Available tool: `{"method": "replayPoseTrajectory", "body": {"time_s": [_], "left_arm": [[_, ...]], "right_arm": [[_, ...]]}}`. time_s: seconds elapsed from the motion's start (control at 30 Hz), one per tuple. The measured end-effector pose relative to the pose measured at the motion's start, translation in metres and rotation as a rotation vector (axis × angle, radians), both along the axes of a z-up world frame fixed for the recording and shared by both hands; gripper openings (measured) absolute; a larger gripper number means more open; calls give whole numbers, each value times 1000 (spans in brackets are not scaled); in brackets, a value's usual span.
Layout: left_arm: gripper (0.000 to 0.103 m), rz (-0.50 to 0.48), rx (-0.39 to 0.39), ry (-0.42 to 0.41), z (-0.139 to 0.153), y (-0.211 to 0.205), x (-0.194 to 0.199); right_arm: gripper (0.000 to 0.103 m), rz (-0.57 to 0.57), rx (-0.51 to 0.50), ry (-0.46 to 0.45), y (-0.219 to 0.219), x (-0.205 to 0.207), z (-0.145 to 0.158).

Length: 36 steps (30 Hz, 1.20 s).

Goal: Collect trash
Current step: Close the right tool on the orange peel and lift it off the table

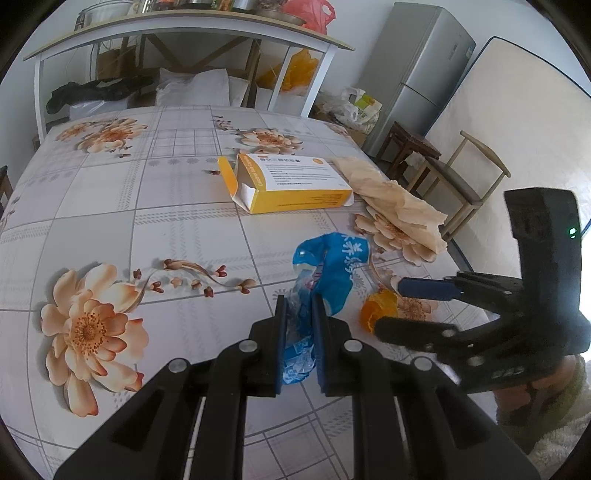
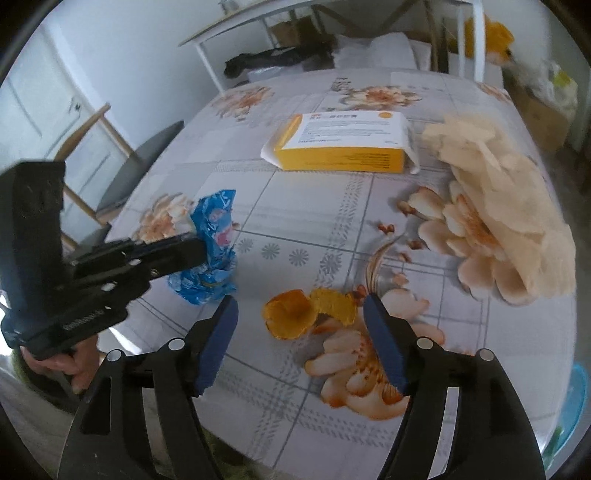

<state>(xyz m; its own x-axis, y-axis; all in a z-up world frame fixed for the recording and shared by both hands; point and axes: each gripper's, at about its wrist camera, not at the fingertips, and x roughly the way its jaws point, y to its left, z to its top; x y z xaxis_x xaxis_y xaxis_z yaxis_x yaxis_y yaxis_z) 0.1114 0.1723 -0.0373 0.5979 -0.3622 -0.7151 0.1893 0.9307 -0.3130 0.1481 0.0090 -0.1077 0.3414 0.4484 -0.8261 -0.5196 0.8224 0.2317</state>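
Note:
A crumpled blue plastic wrapper [image 1: 332, 273] stands on the flowered tablecloth, and my left gripper [image 1: 299, 314] is shut on its lower part; the right wrist view shows that wrapper [image 2: 214, 236] pinched at the left. Orange peel [image 2: 295, 314] lies just ahead of my right gripper [image 2: 299, 325], whose blue pads [image 2: 218, 339] stand wide apart and touch nothing. The left wrist view has the same peel [image 1: 378, 308] between the right gripper's fingers [image 1: 424, 288]. Further back lie a yellow and white carton [image 1: 291, 184] with an open flap and crumpled beige paper [image 1: 399, 206].
The table's right edge [image 1: 458, 258] runs close to the peel. A wooden chair [image 1: 461, 181] and a grey fridge [image 1: 417, 74] stand beyond it. A white shelf table [image 1: 184, 33] with bags beneath is behind. Another chair [image 2: 122, 162] is at the left side.

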Motion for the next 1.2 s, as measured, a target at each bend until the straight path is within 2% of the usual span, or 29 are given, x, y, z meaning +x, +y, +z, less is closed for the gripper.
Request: {"method": "replayPoseTrajectory", "body": {"time_s": [0.13, 0.23, 0.5, 0.57, 1.03, 1.2], "left_arm": [[13, 6, -2, 2, 0, 0, 1], [13, 10, -3, 2, 0, 3, 0], [13, 11, -2, 3, -1, 4, 0], [13, 12, -2, 2, -1, 5, 0], [13, 12, 0, 2, -1, 5, 0], [13, 12, 1, 1, -1, 5, 0]], "right_arm": [[64, 15, -36, -26, 5, -1, -6], [53, 7, -49, -37, 3, -2, -5], [31, -1, -62, -37, -1, -7, -6], [22, -7, -56, -30, -2, -7, -6], [4, -53, 22, 18, -15, -7, -4], [3, -73, 51, 18, -23, -6, 1]]}}
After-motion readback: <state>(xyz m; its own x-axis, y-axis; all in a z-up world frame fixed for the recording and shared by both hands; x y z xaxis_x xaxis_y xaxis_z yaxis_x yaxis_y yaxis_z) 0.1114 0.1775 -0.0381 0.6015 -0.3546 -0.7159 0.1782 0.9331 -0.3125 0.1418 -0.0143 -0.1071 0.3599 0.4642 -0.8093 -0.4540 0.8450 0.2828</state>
